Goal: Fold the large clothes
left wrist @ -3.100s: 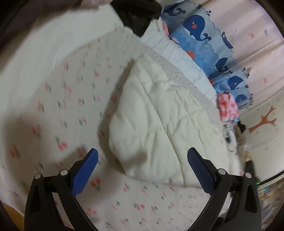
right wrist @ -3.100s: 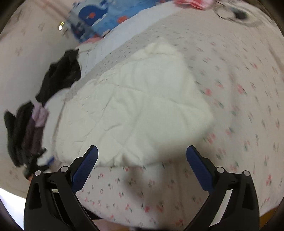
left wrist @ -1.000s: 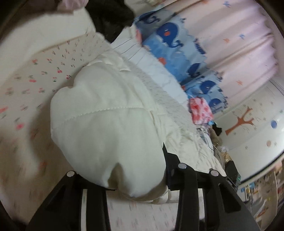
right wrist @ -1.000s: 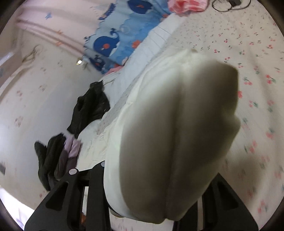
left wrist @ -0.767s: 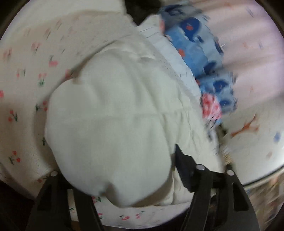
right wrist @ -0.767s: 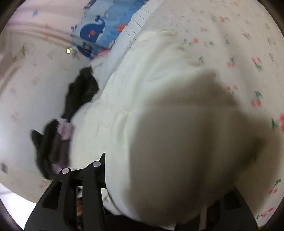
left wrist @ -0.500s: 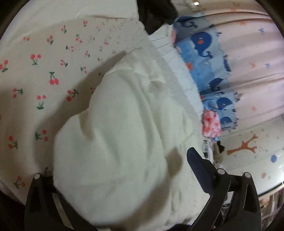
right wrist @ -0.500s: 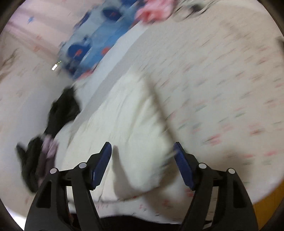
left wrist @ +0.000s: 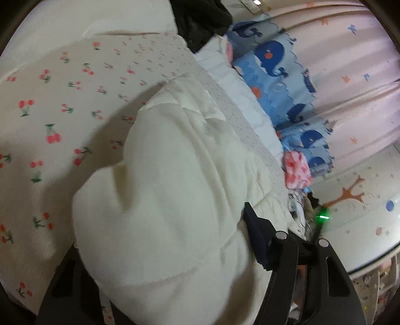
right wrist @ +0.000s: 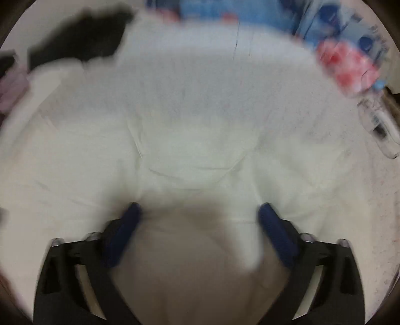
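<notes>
A cream padded garment (left wrist: 175,187) lies on the cherry-print sheet (left wrist: 62,100). One thick fold of it bulges up between the jaws of my left gripper (left wrist: 160,237). Those jaws are closing around the fold. The right finger (left wrist: 257,240) lies against the cloth and the left finger is hidden under it. In the blurred right wrist view the garment (right wrist: 195,130) spreads flat below my right gripper (right wrist: 200,207). Its jaws are opening wide, with both blue fingertips low over the cloth and nothing pinched between them.
Whale-print blue bedding (left wrist: 275,70) and a pink bundle (left wrist: 295,167) lie along the far side by the pink curtain. Black clothes (left wrist: 200,20) sit at the head end, also seen as black clothes (right wrist: 80,37). A cable and small device (right wrist: 380,130) lie at the right.
A second ago both grippers held up a fold of the garment. Both let go. The right gripper swung across over the flat garment and opened wide. The left one opened, then narrowed.
</notes>
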Demonstrator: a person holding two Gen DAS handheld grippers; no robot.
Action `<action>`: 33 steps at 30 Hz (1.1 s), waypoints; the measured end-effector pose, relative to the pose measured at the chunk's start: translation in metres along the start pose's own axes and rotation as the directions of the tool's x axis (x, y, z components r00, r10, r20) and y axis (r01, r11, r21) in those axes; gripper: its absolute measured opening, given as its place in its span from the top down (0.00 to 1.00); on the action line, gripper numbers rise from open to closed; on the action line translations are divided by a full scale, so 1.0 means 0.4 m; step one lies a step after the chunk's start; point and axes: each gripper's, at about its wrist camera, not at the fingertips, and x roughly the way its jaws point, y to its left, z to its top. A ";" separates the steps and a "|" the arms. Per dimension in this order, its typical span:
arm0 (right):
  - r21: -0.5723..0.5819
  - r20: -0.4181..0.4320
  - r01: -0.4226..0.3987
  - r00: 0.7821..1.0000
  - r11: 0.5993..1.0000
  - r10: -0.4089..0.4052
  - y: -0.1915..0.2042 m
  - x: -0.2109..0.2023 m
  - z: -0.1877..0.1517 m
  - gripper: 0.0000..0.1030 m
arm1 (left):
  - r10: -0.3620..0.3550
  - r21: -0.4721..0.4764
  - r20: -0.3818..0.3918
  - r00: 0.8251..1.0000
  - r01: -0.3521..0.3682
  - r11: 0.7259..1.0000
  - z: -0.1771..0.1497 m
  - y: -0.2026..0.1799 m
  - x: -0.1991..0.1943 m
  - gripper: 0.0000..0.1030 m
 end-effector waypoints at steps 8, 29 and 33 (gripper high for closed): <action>0.015 0.123 0.018 0.992 1.000 -0.019 0.011 -0.073 0.111 0.07 | 0.002 -0.013 -0.030 1.000 -0.003 1.000 0.004 0.015 0.014 0.38; -0.087 0.104 -0.001 0.994 0.996 0.010 0.056 -0.104 -0.118 0.06 | 0.065 0.033 0.004 0.998 -0.065 0.997 -0.009 -0.009 0.017 0.35; -0.043 0.146 -0.028 0.989 0.999 0.034 0.068 -0.200 -0.140 0.06 | 0.106 0.069 0.029 0.994 -0.108 0.992 -0.018 -0.016 0.004 0.34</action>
